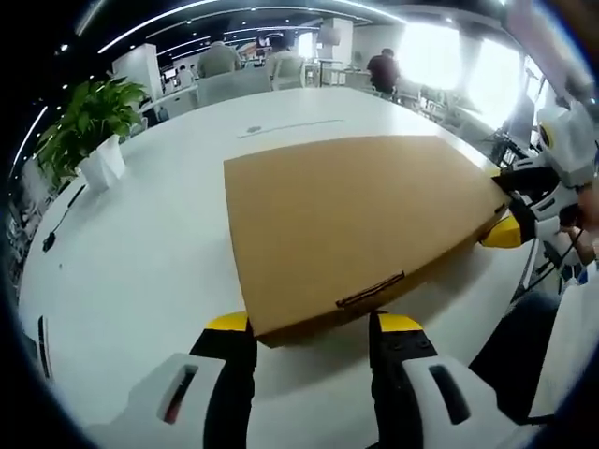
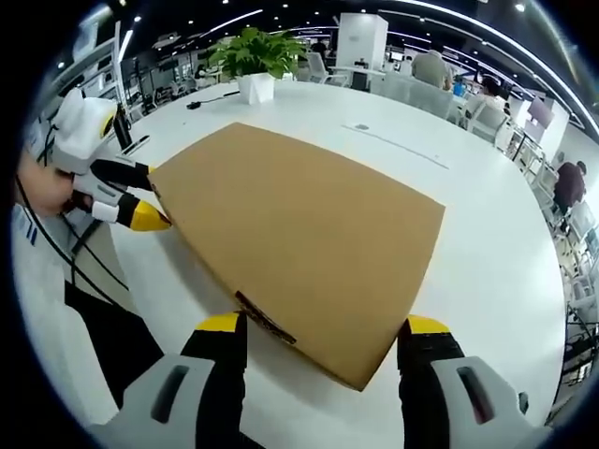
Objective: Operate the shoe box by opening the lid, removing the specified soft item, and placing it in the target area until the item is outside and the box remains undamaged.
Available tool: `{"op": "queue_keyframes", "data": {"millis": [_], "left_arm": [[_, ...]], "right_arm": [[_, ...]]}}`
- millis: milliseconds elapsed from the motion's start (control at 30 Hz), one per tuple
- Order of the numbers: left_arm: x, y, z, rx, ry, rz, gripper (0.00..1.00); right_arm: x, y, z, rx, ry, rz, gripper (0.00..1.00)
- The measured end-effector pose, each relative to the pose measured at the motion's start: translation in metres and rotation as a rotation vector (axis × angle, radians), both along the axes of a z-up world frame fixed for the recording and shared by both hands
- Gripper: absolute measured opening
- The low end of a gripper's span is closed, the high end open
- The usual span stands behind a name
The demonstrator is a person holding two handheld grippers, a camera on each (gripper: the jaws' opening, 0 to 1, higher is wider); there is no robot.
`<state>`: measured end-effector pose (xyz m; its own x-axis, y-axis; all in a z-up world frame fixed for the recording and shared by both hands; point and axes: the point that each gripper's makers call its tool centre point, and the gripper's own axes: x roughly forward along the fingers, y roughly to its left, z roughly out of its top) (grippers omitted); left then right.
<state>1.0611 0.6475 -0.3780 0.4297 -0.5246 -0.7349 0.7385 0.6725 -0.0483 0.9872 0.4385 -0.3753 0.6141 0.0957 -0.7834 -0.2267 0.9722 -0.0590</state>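
— On the white table [image 1: 140, 271], dead centre at my left gripper [image 1: 314, 325]: the shoe box [image 1: 356, 220], brown cardboard, lid down flat. Its near corner sits between my two yellow-tipped jaws, which stand wide apart, one each side of that corner. Whether they touch the card, I cannot tell.

— And your right?

— My right gripper [image 2: 323, 325] is also spread wide, jaws at 7 and 5 o'clock in its own view, with another corner of the shoe box [image 2: 299, 234] pointing down between them. Nothing is clamped. A thin dark strip on the lid edge [image 2: 265, 318] lies close to the left jaw there; the same sort of strip shows near the box corner in the left gripper view [image 1: 370, 290].

— Do the grippers see each other?

— Yes. From the left gripper view, my right gripper [image 1: 510, 220] sits at 3 o'clock, its yellow tip right at the far box corner. From the right gripper view, my left gripper [image 2: 140, 201] is at 9 o'clock, its yellow tip against the box edge, my hand [image 2: 42, 187] behind it.

— Surroundings?

— Potted plant [image 1: 89, 126] in a white pot at 10 o'clock in the left gripper view; the same plant [image 2: 253, 56] at 12 o'clock from the right. Seated people [image 1: 384, 70] and office desks beyond the table.
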Motion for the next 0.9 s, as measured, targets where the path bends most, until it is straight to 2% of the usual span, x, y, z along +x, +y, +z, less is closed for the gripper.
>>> {"op": "queue_keyframes", "data": {"millis": [200, 367, 567, 667, 767, 833, 900], "left_arm": [[-0.003, 0.001, 0.0, 0.036, 0.006, 0.012, 0.48], [-0.007, 0.006, 0.0, 0.06, 0.016, -0.008, 0.44], [-0.007, 0.007, 0.0, 0.059, 0.031, 0.002, 0.44], [-0.008, 0.007, 0.002, 0.045, 0.023, 0.001, 0.46], [-0.016, -0.001, 0.005, -0.014, 0.059, -0.038, 0.57], [-0.014, 0.0, 0.005, -0.012, 0.062, -0.034, 0.58], [-0.012, 0.003, 0.004, -0.018, 0.073, -0.029, 0.6]], "right_arm": [[-0.007, 0.003, 0.0, 0.0, -0.009, 0.001, 0.65], [-0.01, 0.003, 0.001, -0.005, -0.013, 0.023, 0.63], [-0.009, 0.003, 0.001, -0.007, -0.007, 0.007, 0.64], [-0.01, 0.004, 0.003, 0.003, -0.014, 0.003, 0.64], [-0.009, 0.004, 0.004, 0.002, -0.011, -0.002, 0.64], [-0.008, 0.005, 0.003, -0.001, 0.007, -0.007, 0.64], [-0.009, 0.005, 0.002, 0.002, 0.0, -0.007, 0.65]]}}
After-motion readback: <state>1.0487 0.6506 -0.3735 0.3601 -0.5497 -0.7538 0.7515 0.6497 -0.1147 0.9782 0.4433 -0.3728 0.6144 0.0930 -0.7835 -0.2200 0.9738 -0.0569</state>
